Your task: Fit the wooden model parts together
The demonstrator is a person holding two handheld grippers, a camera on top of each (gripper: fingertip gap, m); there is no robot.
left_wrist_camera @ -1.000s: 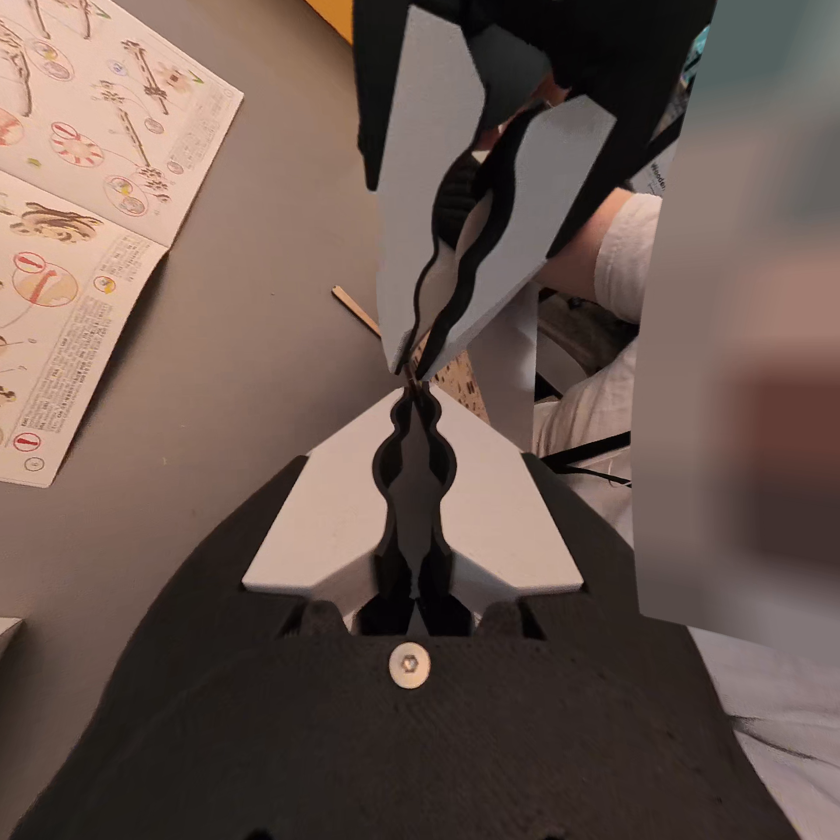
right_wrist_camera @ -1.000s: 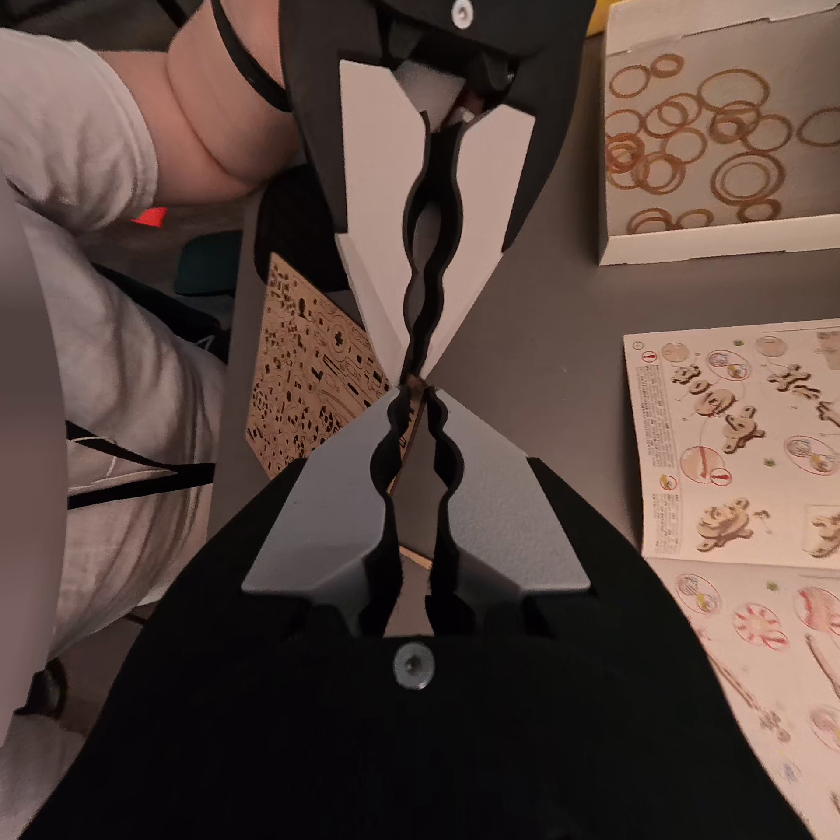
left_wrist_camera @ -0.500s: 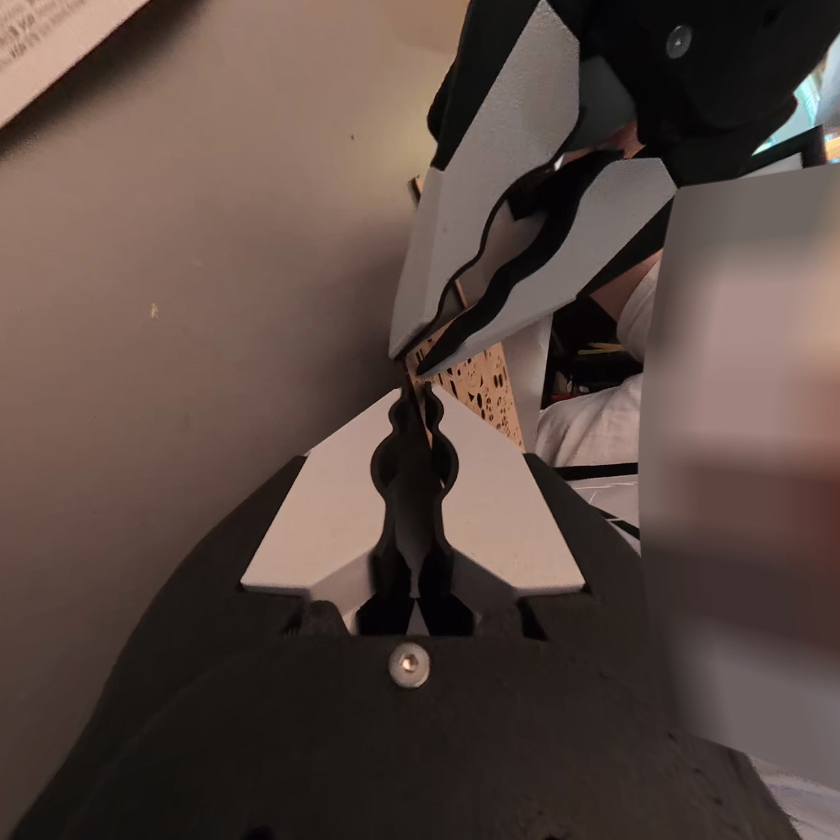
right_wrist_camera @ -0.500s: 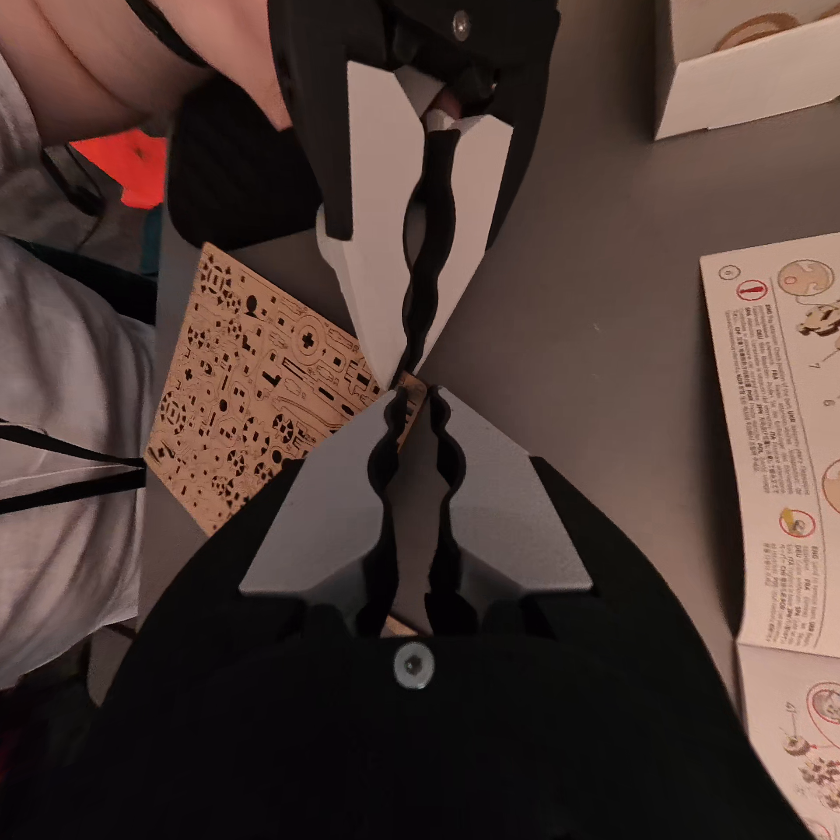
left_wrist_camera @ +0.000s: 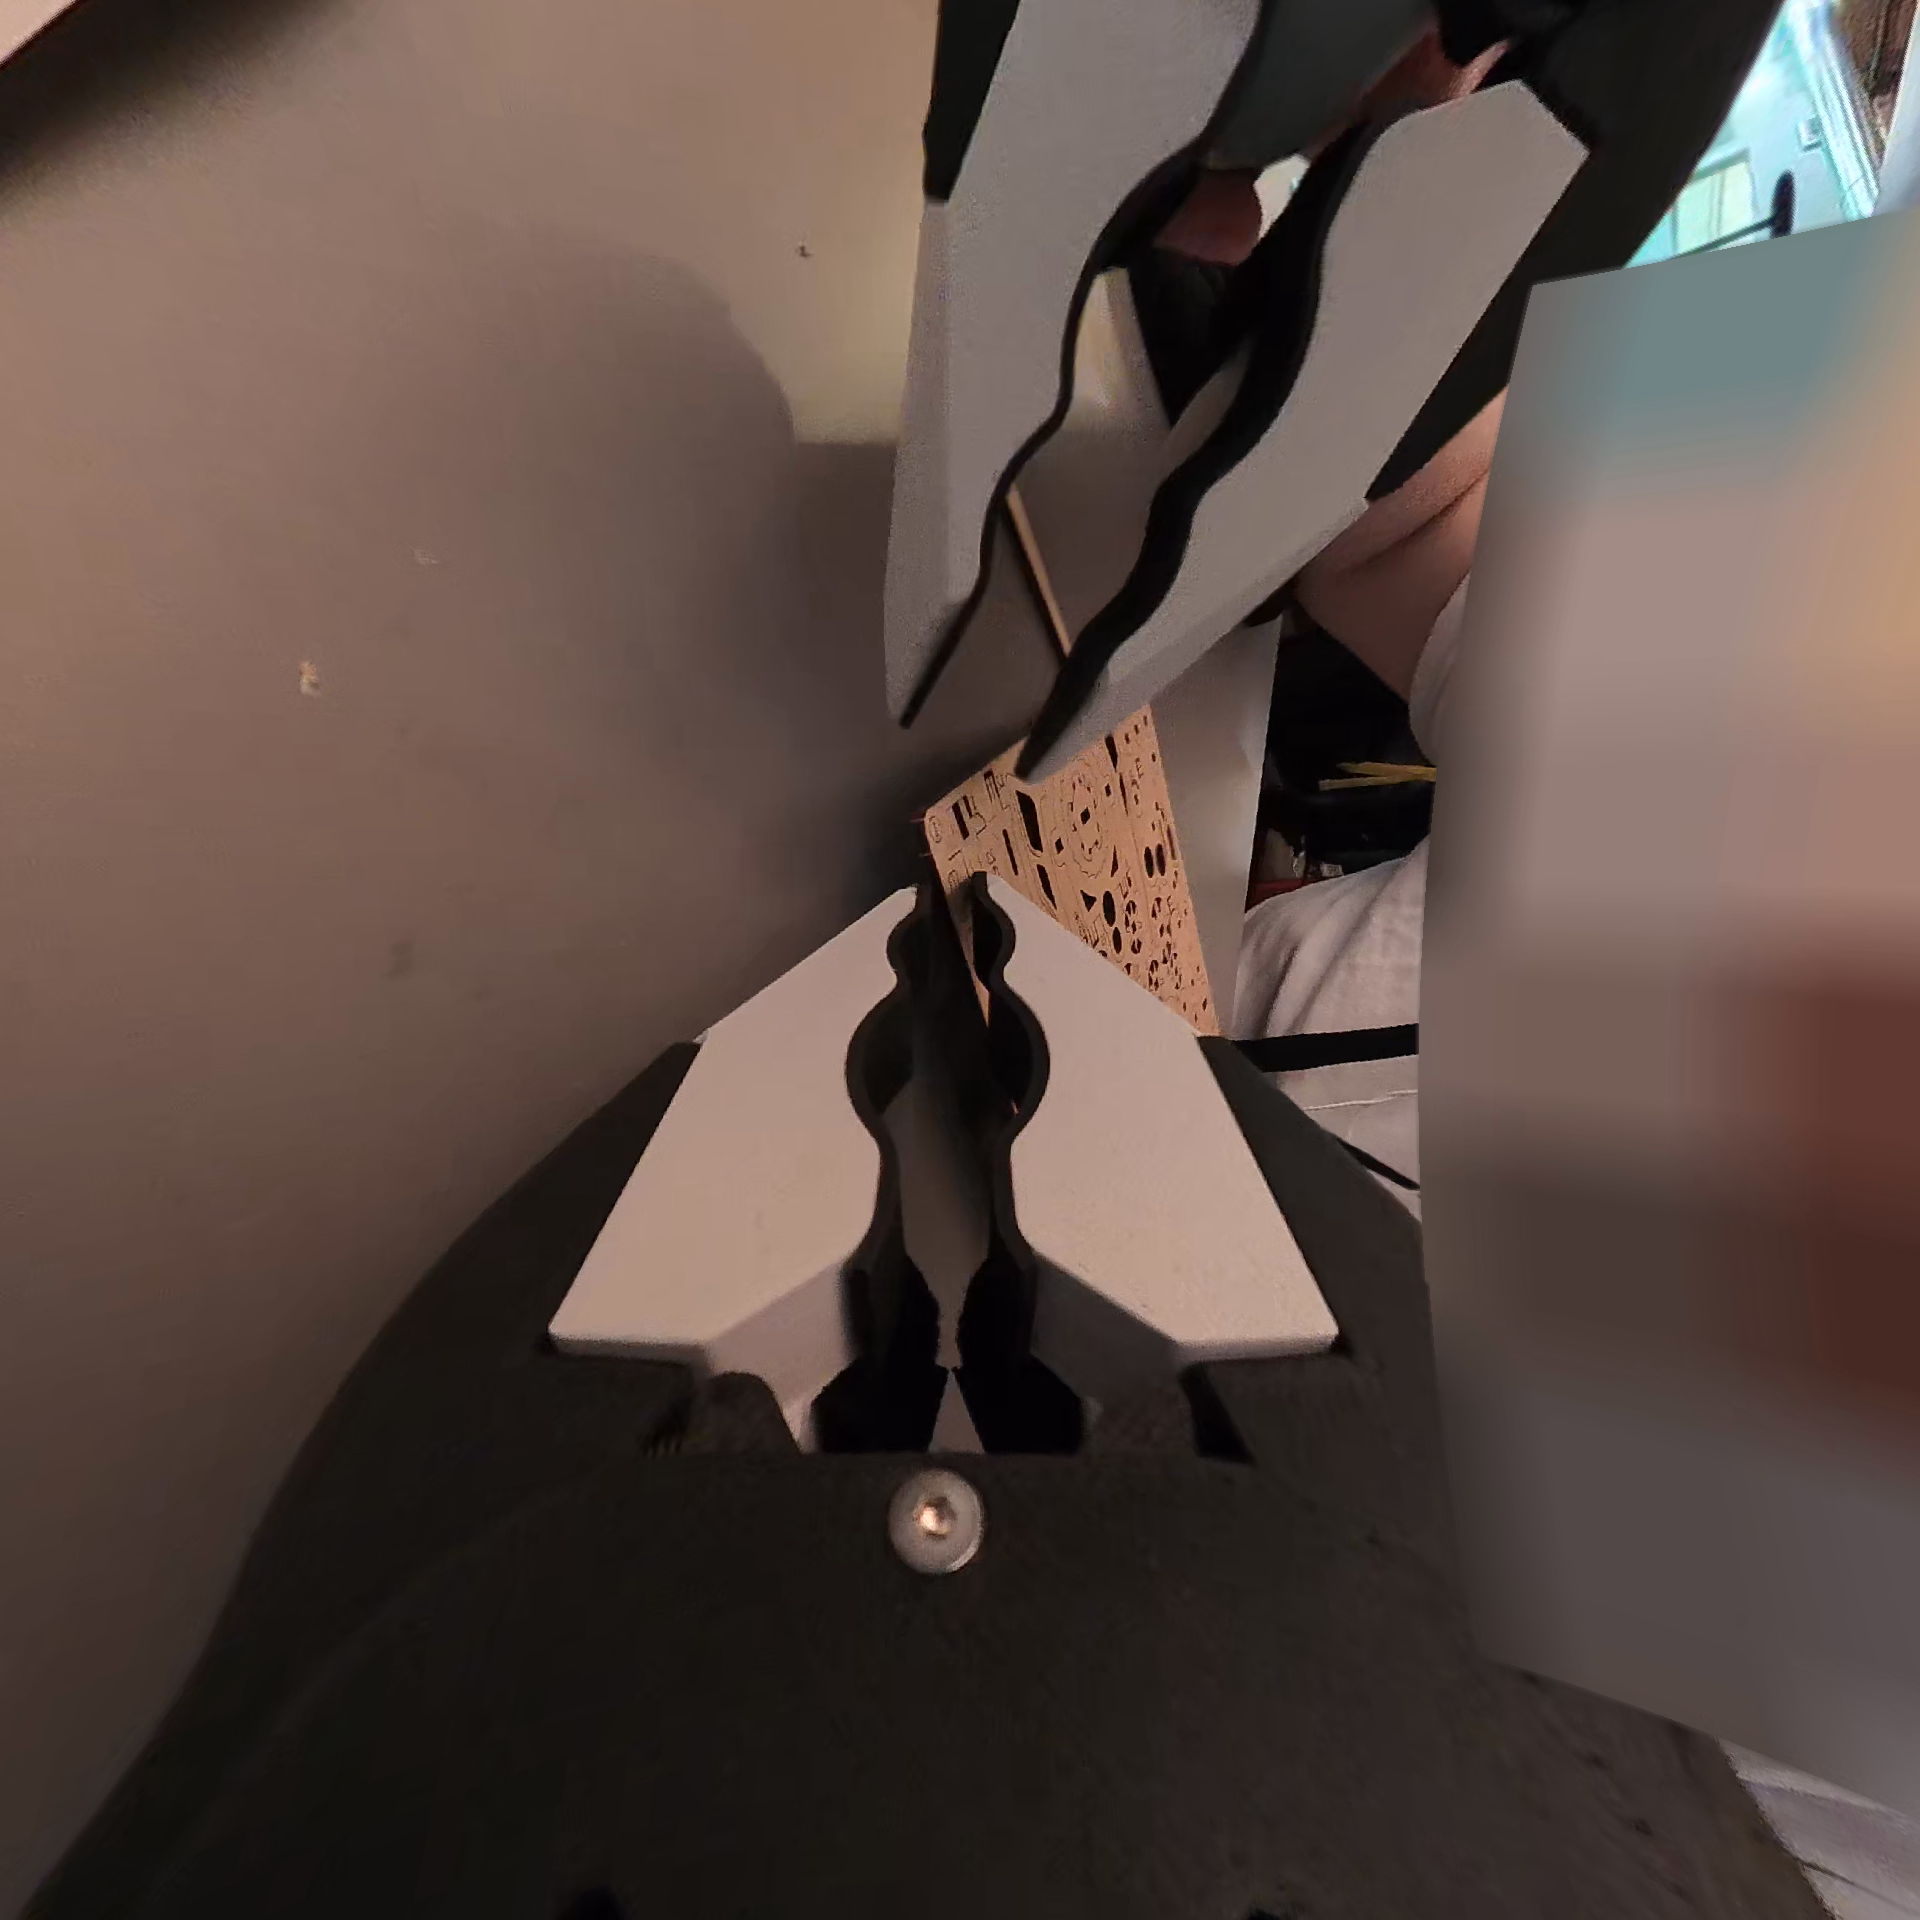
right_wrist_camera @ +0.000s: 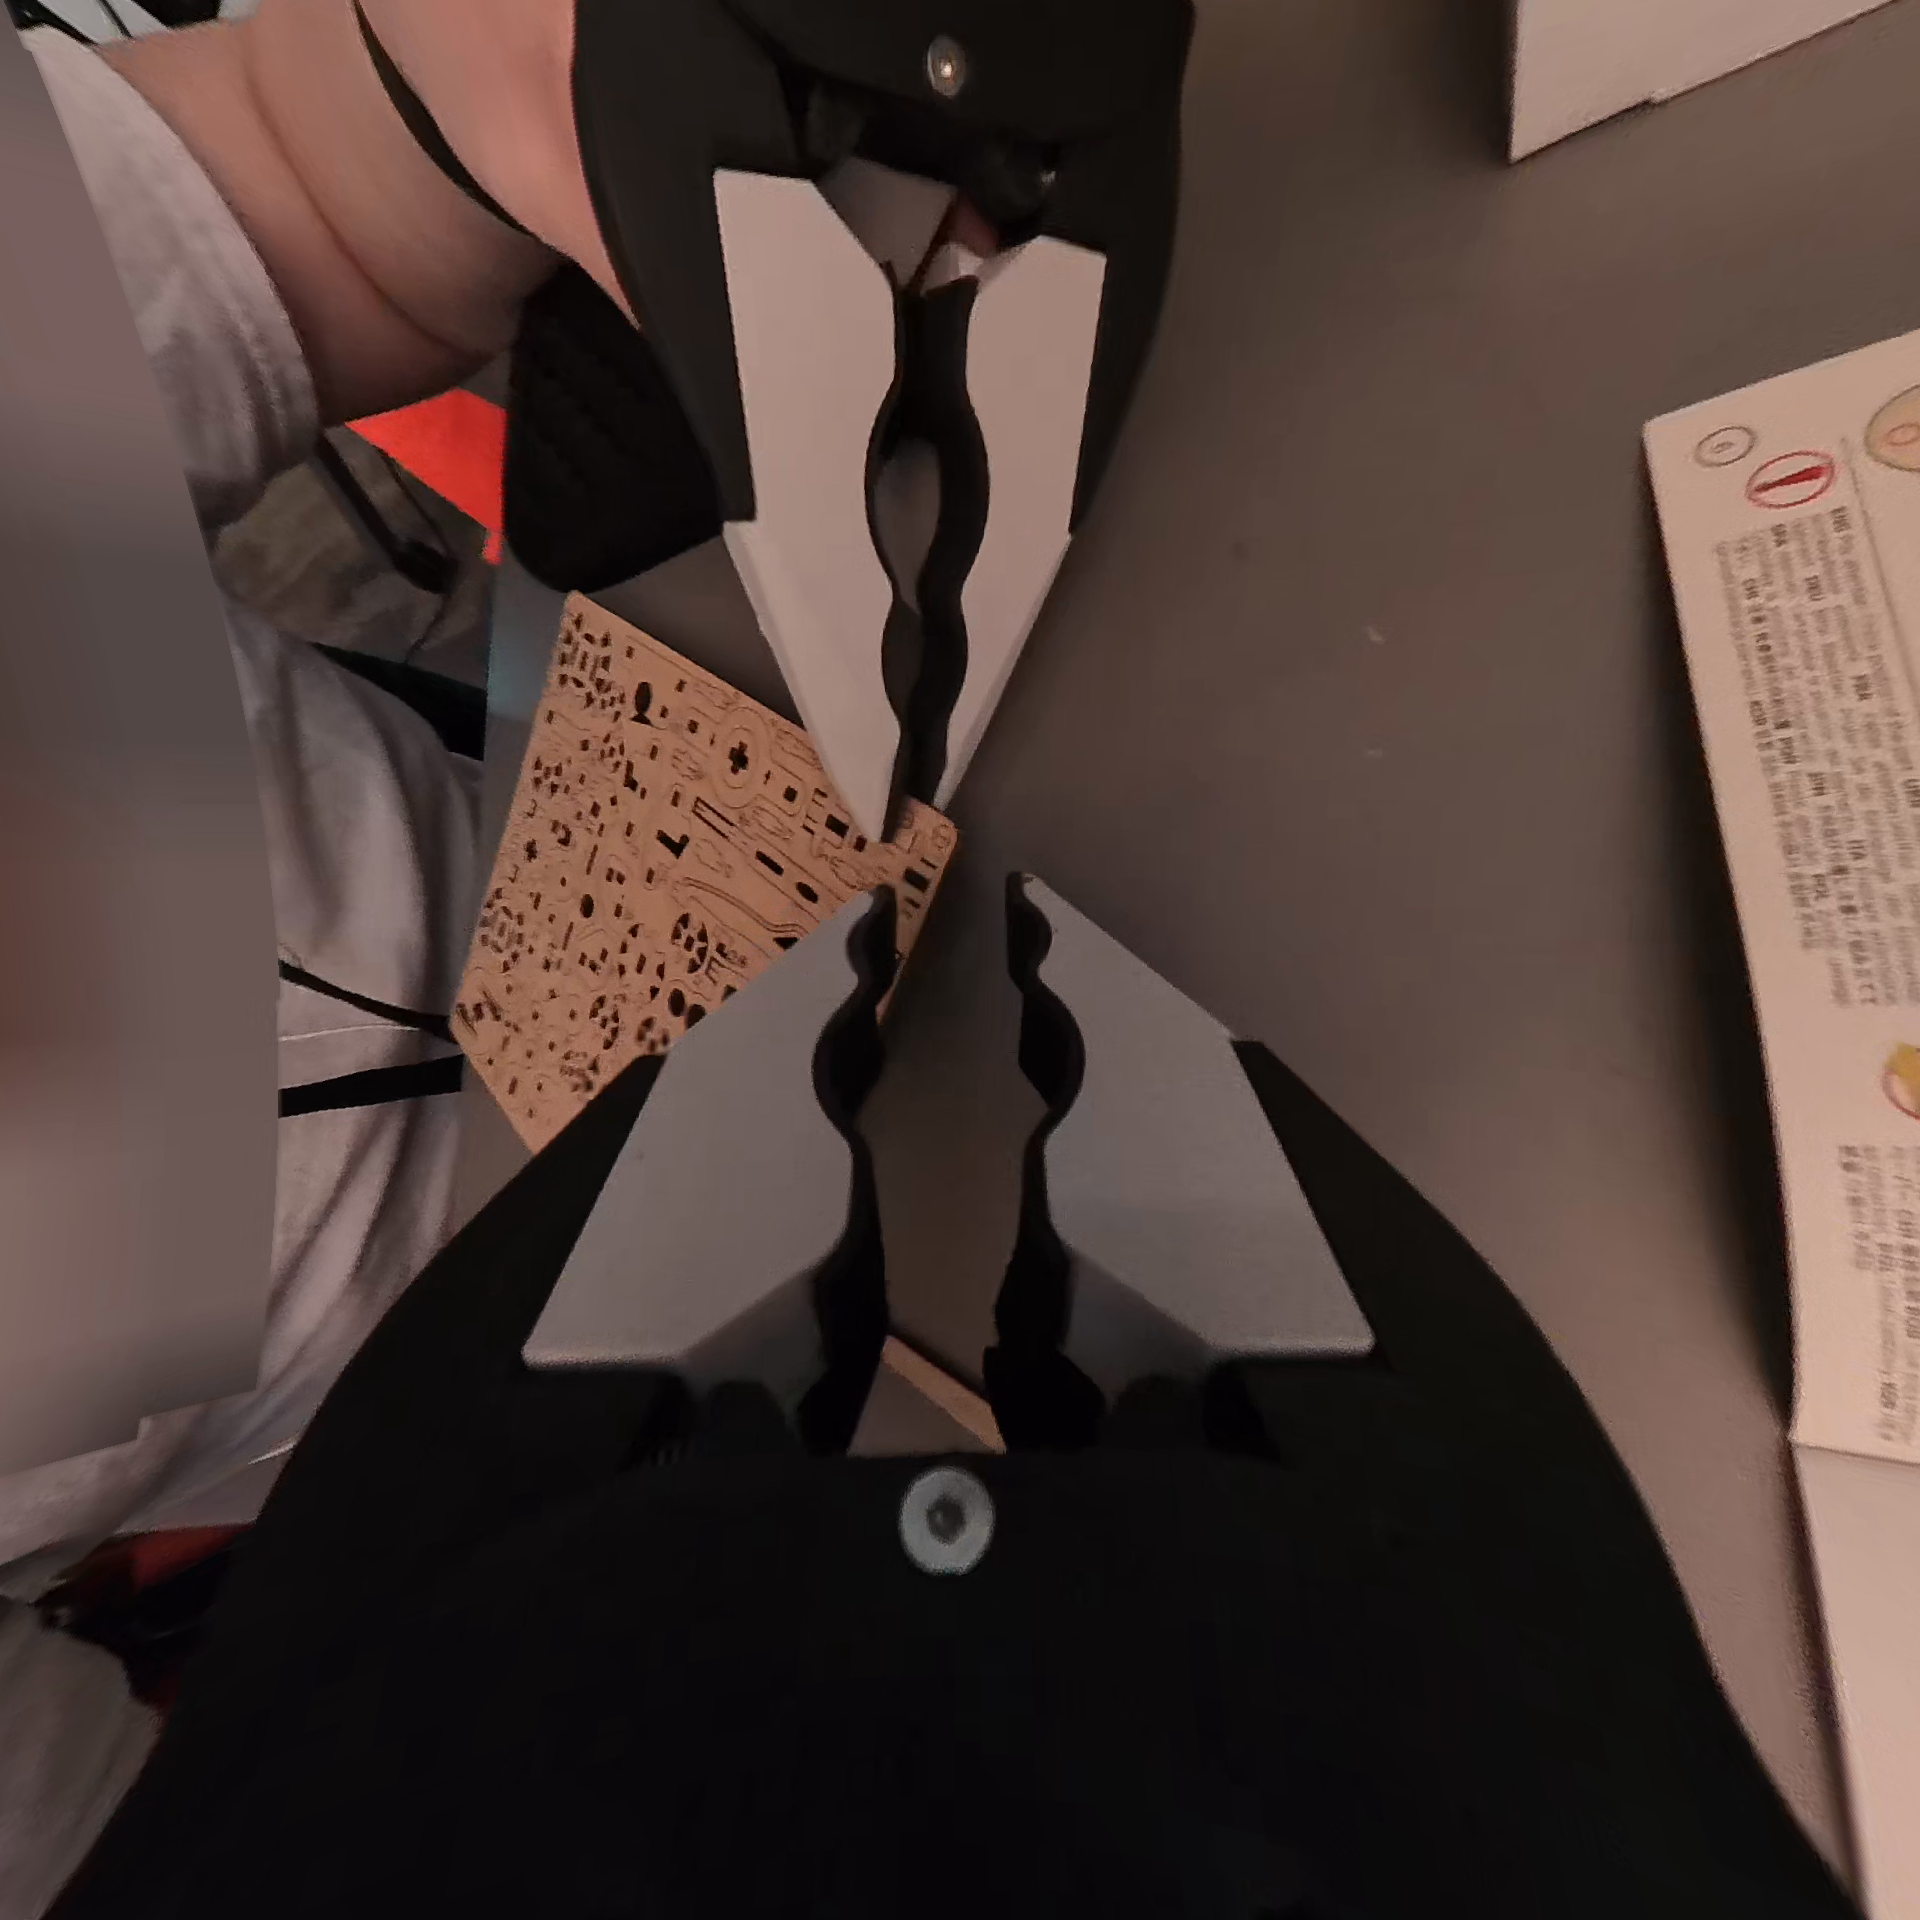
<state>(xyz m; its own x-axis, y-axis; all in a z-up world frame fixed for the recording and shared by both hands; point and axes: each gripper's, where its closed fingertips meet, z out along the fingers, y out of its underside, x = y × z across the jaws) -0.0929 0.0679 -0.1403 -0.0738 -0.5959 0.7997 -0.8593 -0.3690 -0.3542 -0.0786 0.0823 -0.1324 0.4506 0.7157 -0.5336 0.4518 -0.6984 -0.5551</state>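
My left gripper (left_wrist_camera: 951,888) is shut on a thin wooden part seen edge-on between its tips; the part is too slim to make out its shape. It also shows in the right wrist view (right_wrist_camera: 914,816), pointing down at me. My right gripper (right_wrist_camera: 945,894) is open and empty, its tips a short way from the left one's; it shows in the left wrist view (left_wrist_camera: 964,743) with jaws apart. A laser-cut wooden parts sheet (right_wrist_camera: 665,914) lies on the grey table (right_wrist_camera: 1351,727) under both grippers and shows in the left wrist view (left_wrist_camera: 1101,862).
A printed instruction sheet (right_wrist_camera: 1787,831) lies at the right and a white box (right_wrist_camera: 1662,83) at the far right. A thin wooden strip (right_wrist_camera: 935,1392) lies below my right gripper. A person's arm and white clothing (right_wrist_camera: 343,831) are at the table's left edge. The grippers are tip to tip, or close to it.
My right gripper has opened and drawn back from the left gripper's tips. The left gripper has stayed shut on the thin part. Both views have swung across the table.
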